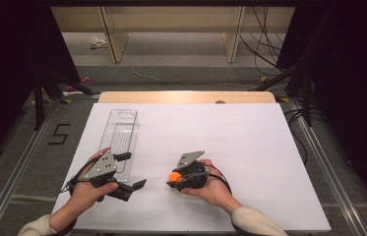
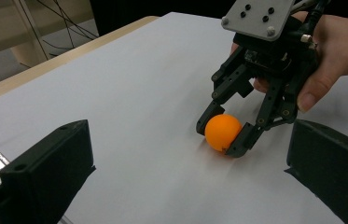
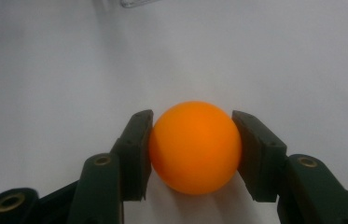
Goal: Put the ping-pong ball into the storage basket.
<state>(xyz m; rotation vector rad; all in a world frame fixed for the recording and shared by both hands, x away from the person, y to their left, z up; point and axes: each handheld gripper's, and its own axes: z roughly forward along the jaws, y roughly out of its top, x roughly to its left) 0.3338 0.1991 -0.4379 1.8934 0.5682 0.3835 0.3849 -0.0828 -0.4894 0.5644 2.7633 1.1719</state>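
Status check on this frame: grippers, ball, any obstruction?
Right gripper shut on orange ball, ball on table. Left gripper open, empty. Path clear.

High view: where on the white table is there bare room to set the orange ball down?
Bare: the white table right of the clear tray and beyond the right hand-held gripper holding the orange ball. Crowded: the near-left corner, around the left hand-held gripper.

We cannot see the orange ball's (image 3: 194,147) flanks, hidden behind the right gripper's (image 3: 194,154) pads; clear tray (image 3: 136,3) cropped ahead.
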